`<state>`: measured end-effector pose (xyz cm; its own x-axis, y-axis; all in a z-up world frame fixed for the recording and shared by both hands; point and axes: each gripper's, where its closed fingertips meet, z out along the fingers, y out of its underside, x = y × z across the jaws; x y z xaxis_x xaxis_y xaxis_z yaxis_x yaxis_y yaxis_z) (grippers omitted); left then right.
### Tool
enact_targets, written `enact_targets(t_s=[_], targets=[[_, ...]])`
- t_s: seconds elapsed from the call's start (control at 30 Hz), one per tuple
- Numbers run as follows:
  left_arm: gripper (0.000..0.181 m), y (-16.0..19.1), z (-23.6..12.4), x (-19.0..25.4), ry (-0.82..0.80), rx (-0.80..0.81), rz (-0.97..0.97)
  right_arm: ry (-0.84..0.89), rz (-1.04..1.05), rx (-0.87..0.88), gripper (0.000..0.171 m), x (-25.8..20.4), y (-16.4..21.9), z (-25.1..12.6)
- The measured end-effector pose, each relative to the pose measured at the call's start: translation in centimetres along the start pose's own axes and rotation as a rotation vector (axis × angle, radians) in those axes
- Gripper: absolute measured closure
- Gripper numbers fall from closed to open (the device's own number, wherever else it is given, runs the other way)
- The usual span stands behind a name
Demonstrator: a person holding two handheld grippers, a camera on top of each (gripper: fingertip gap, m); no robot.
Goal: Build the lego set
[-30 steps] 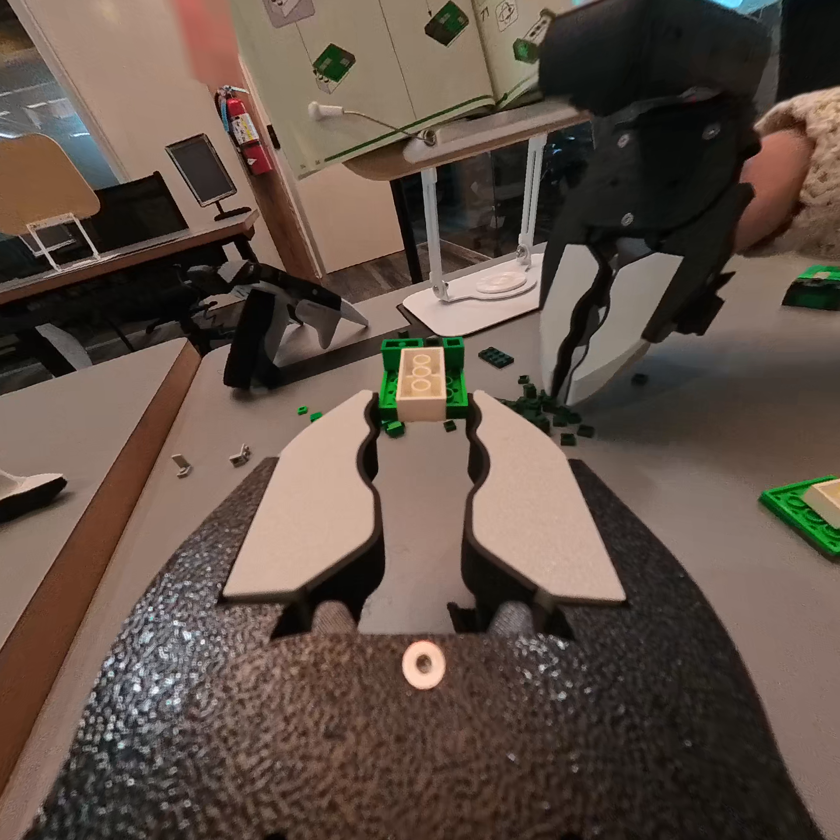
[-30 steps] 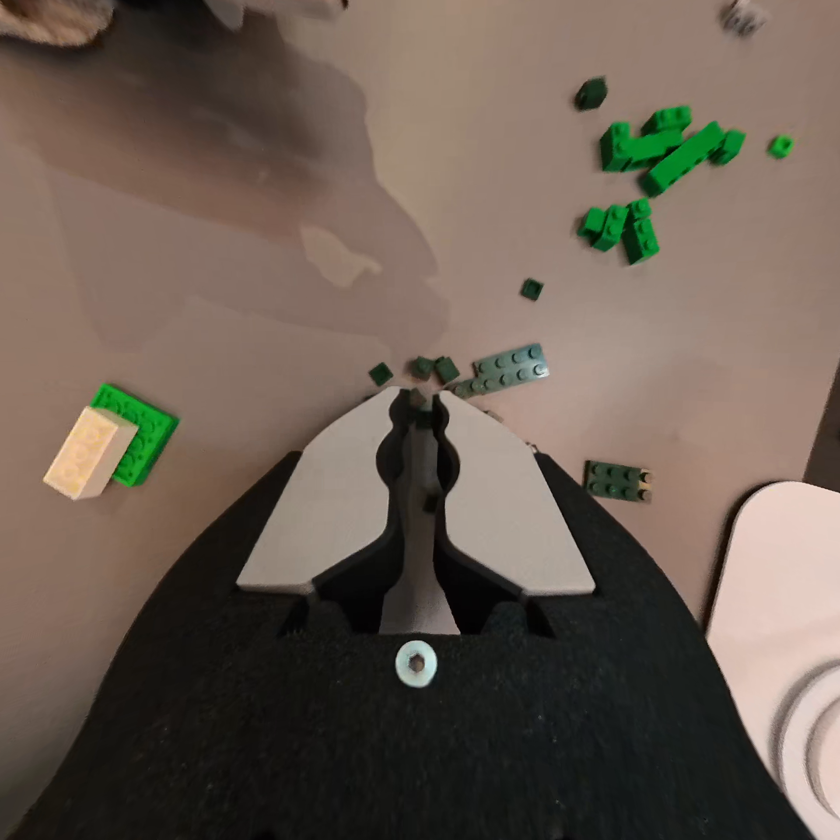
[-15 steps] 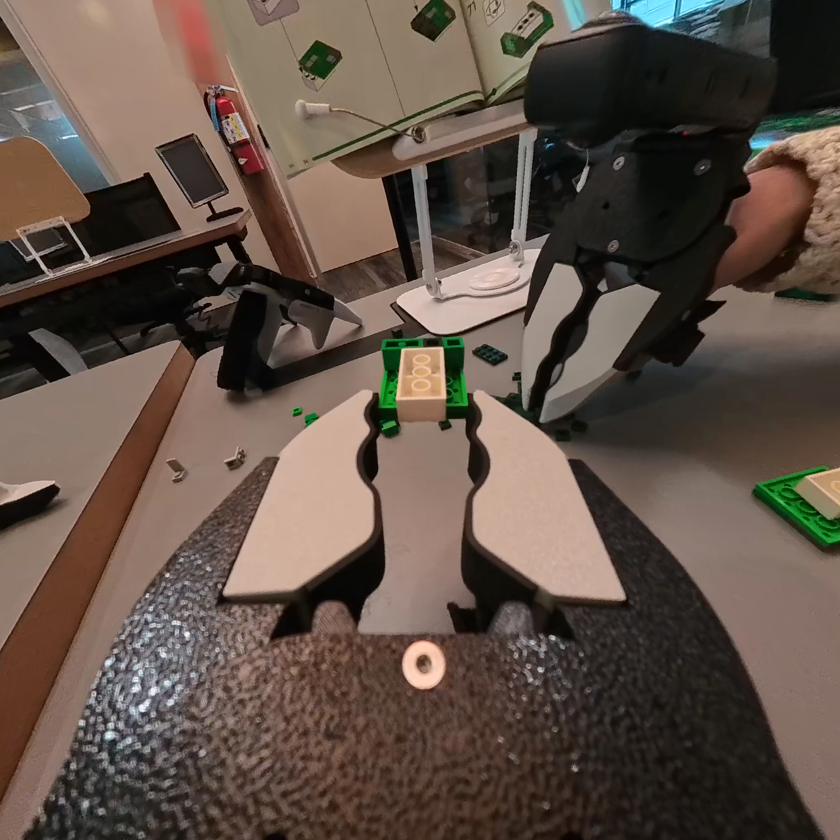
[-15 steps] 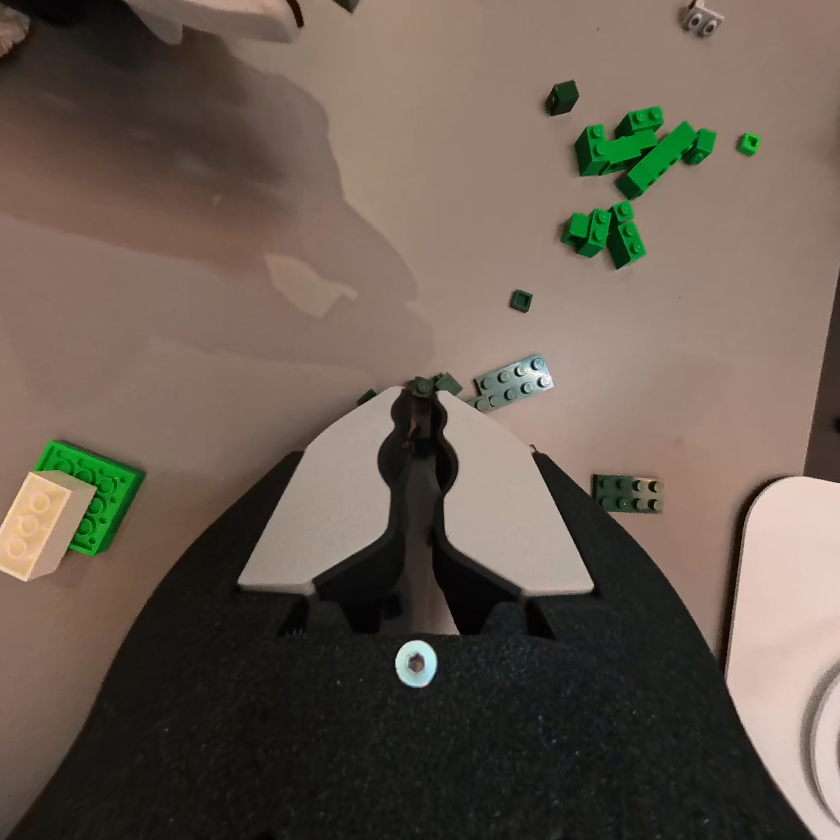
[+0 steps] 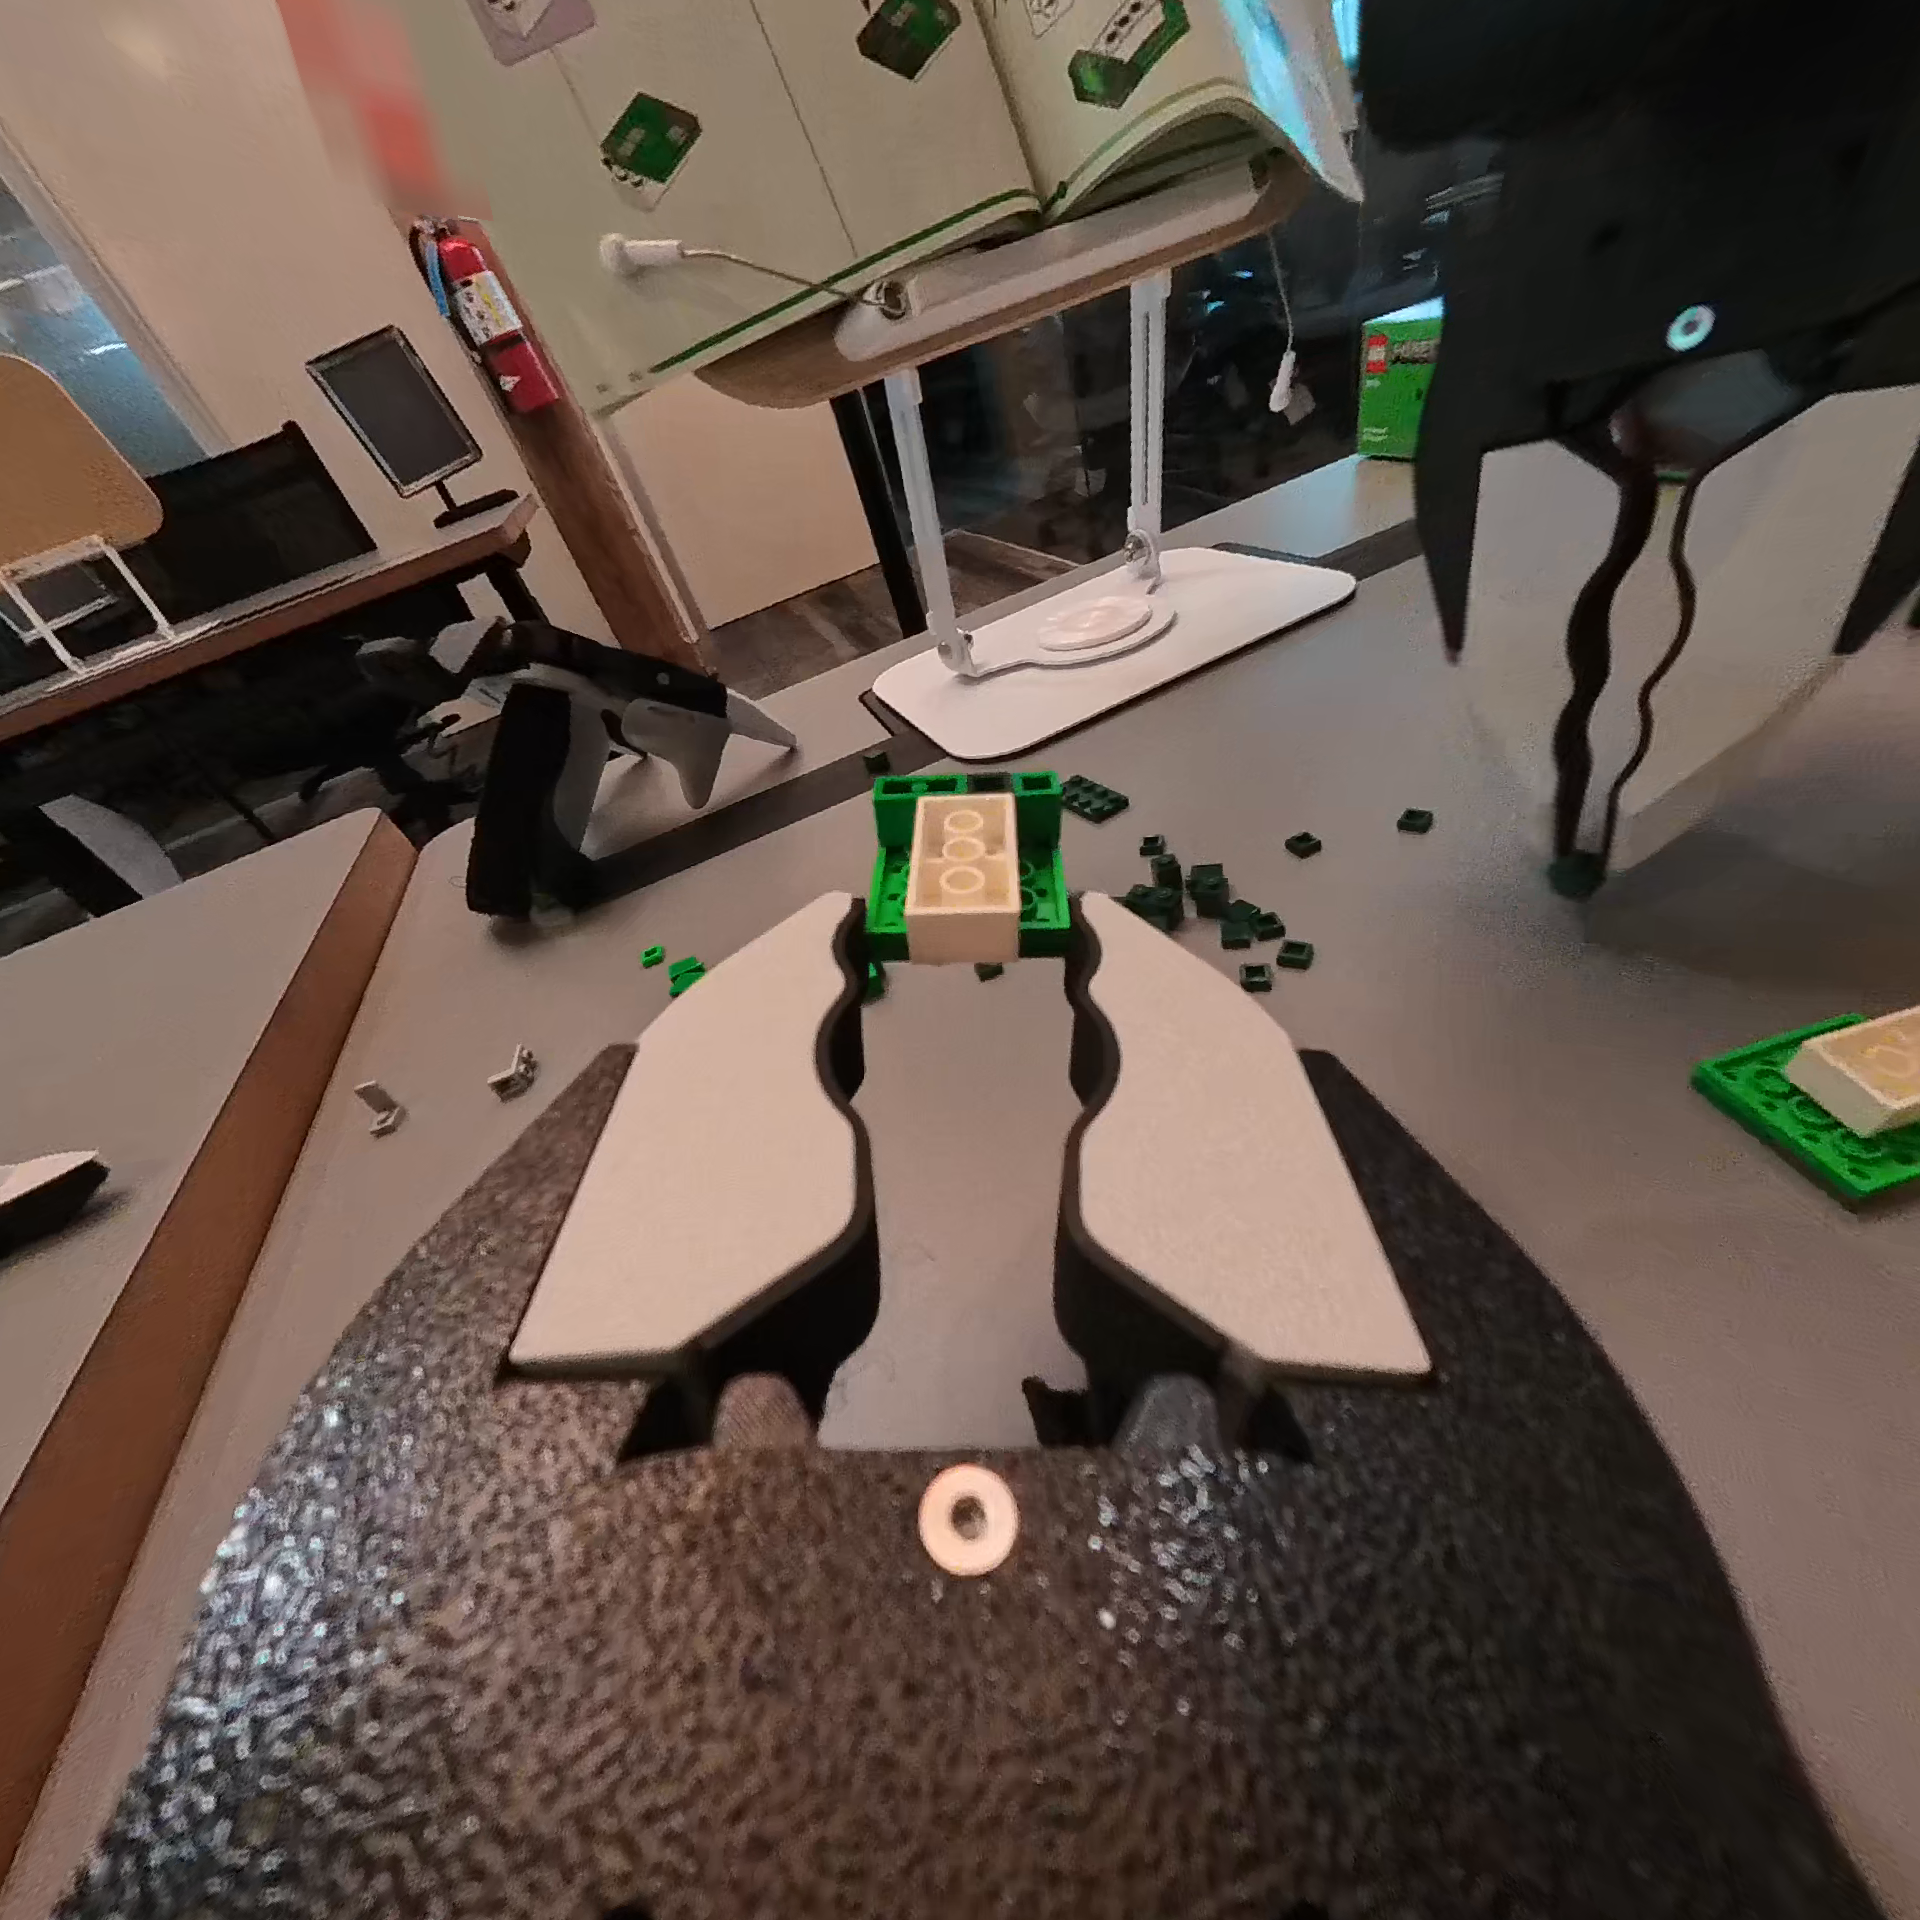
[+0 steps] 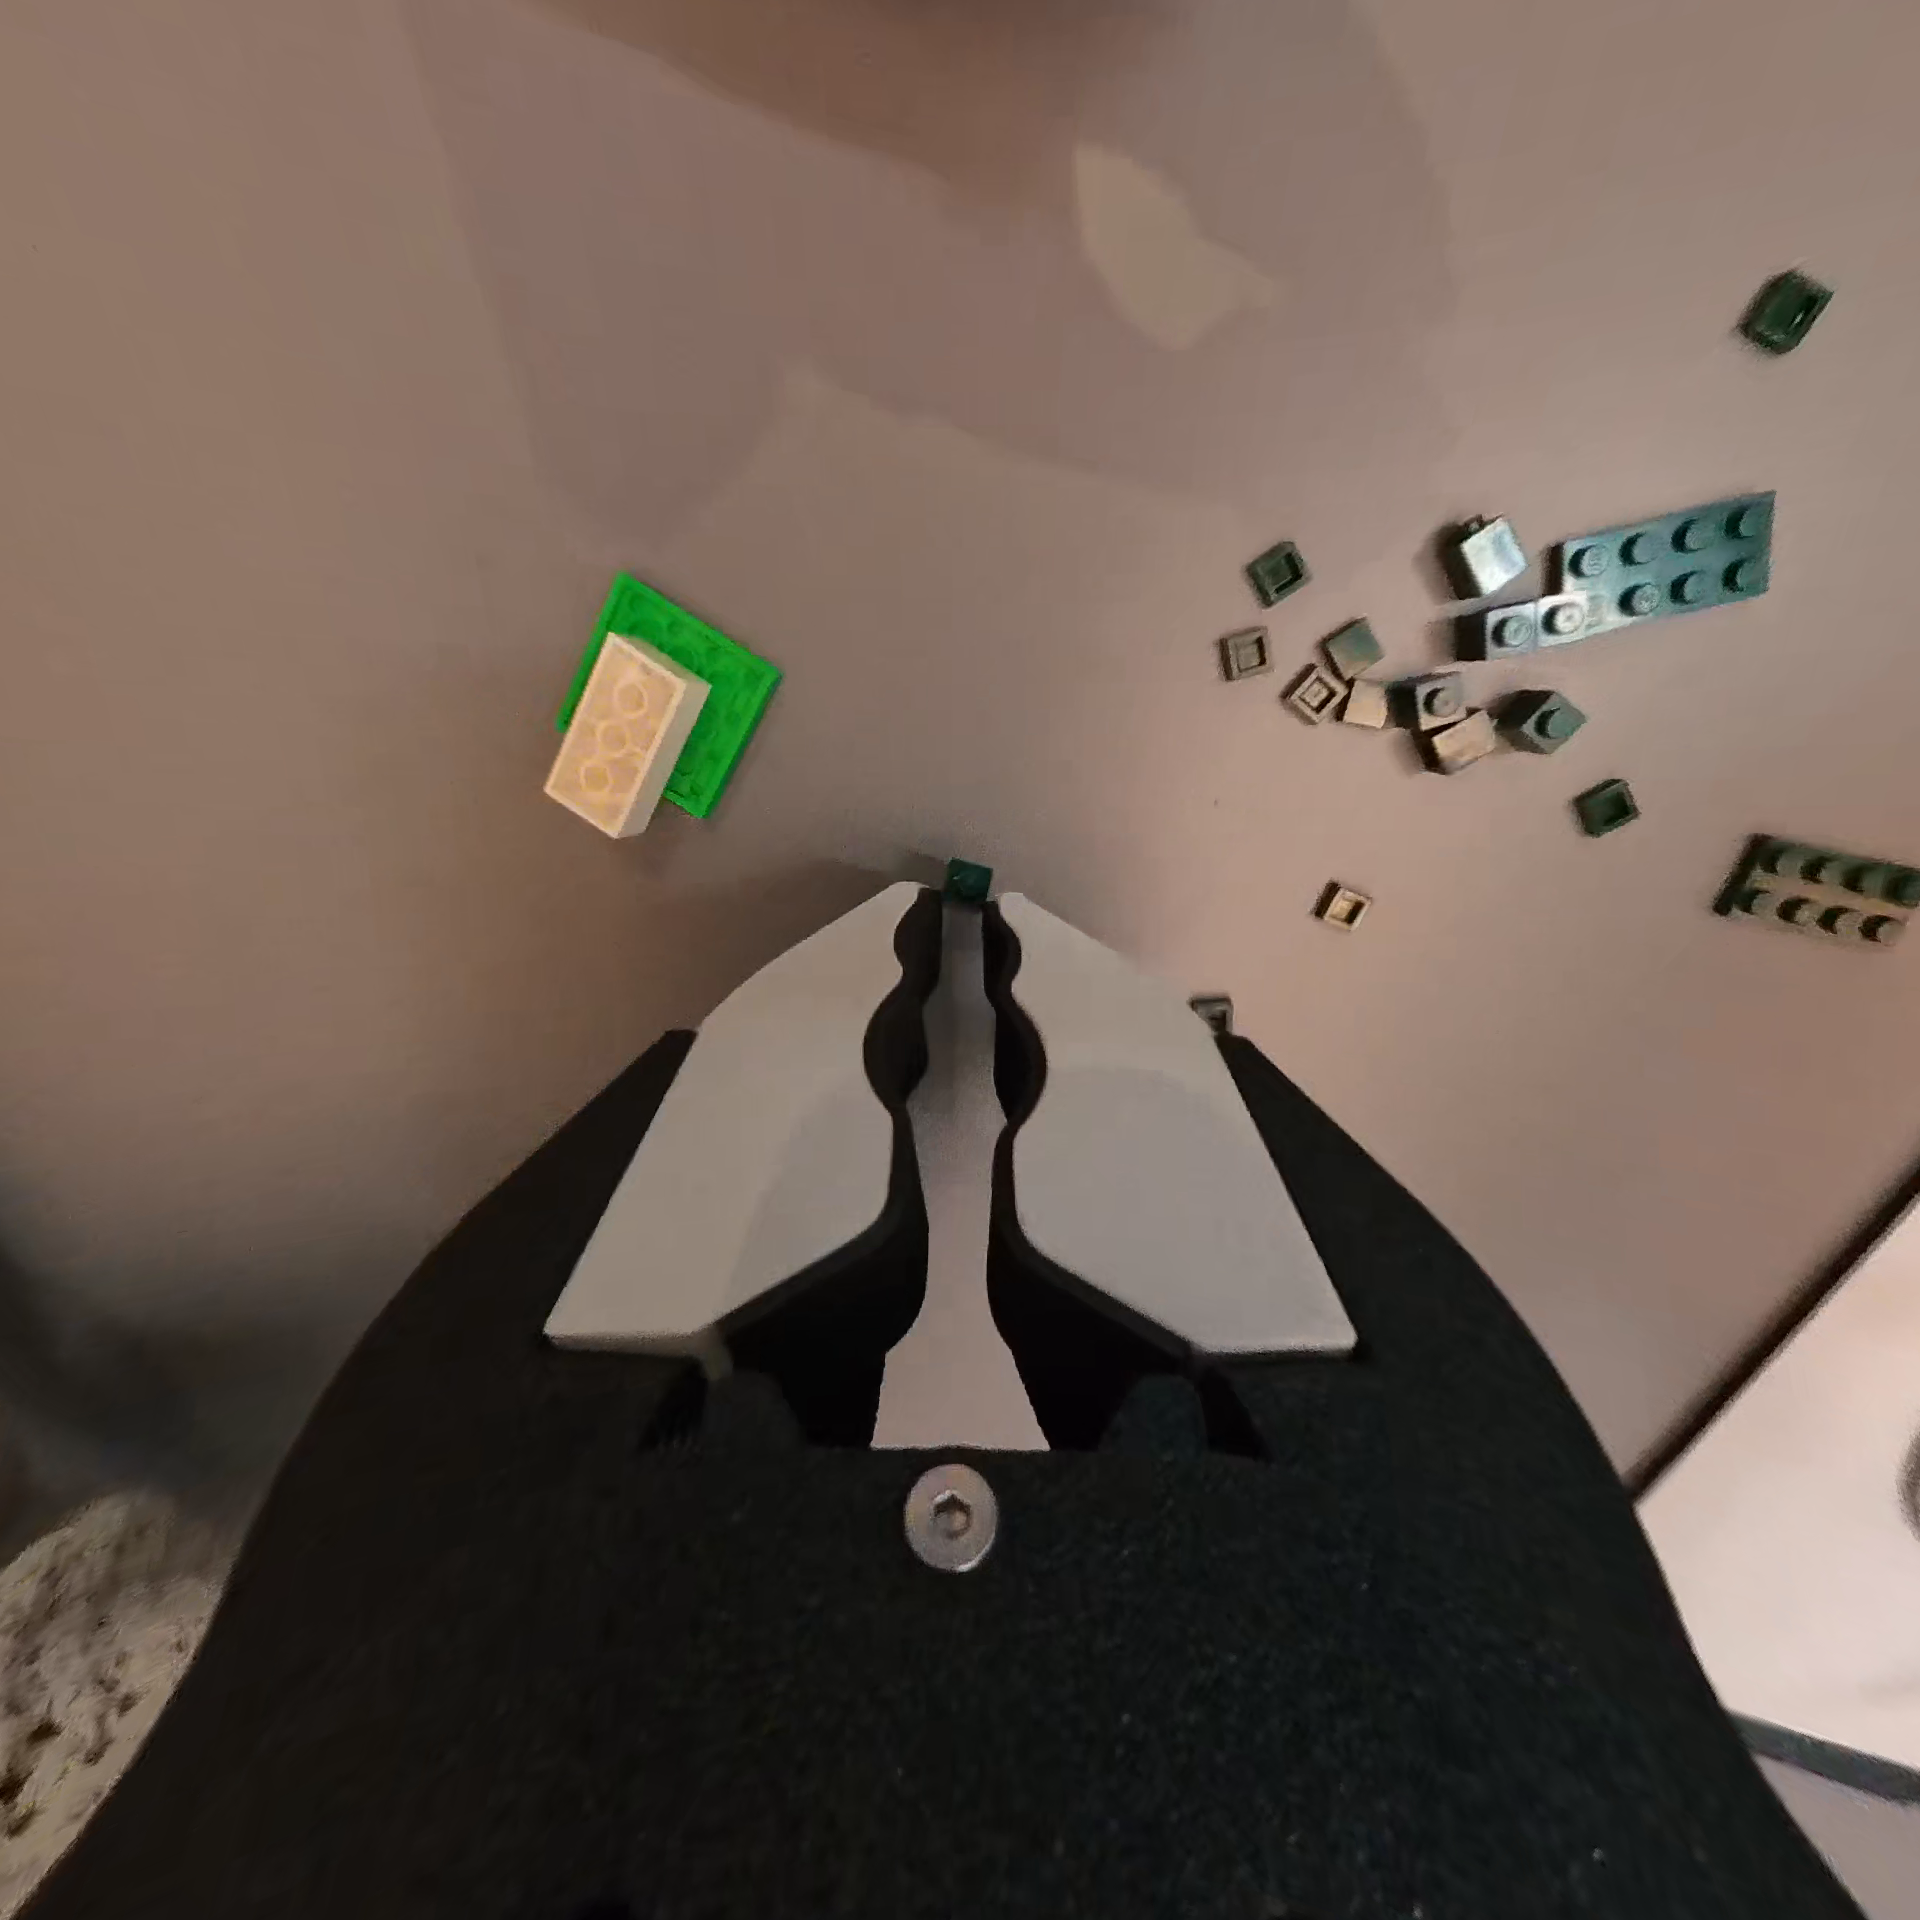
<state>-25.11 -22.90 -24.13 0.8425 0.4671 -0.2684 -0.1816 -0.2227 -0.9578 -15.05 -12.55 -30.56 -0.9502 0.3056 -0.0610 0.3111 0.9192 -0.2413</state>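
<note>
My left gripper (image 5: 966,930) is shut on a small assembly, a bright green plate and wall (image 5: 1042,821) with a white brick (image 5: 961,868) on it, held just above the grey table. My right gripper (image 6: 961,899) is shut on a tiny dark green piece (image 6: 966,878). It also shows in the left wrist view (image 5: 1579,868), raised at the right. A second green plate with a white brick (image 6: 655,717) lies on the table left of the right gripper's tips, and shows in the left wrist view (image 5: 1860,1091). A pile of dark green small pieces (image 6: 1455,707) lies to the right.
Dark green plates (image 6: 1662,571) (image 6: 1818,894) lie by the pile. An open instruction booklet (image 5: 935,125) rests on a white stand (image 5: 1112,634) at the back. A spare gripper (image 5: 582,727) lies at back left, with small grey parts (image 5: 514,1070) and a table seam (image 5: 208,1195).
My right gripper has risen out of the dark green pile with a tiny piece and moved towards the second green plate. My left gripper has kept still with its assembly.
</note>
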Motion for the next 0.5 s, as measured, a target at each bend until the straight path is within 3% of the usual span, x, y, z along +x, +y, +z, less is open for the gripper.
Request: enact_targets(t_s=[0.13,0.3,0.5], targets=[[0.145,0.0,0.1,0.5,0.025,-0.001,0.013,0.007,-0.013,0.016,0.164,-0.7,-0.5,-0.1],[0.145,0.0,0.1,0.8,0.036,-0.005,0.024,0.016,-0.017,-0.145,0.164,-1.1,1.7,1.2],[0.145,0.0,0.1,0.9,0.042,-0.004,0.024,0.129,-0.011,-0.021,0.155,-0.4,1.4,1.0]])
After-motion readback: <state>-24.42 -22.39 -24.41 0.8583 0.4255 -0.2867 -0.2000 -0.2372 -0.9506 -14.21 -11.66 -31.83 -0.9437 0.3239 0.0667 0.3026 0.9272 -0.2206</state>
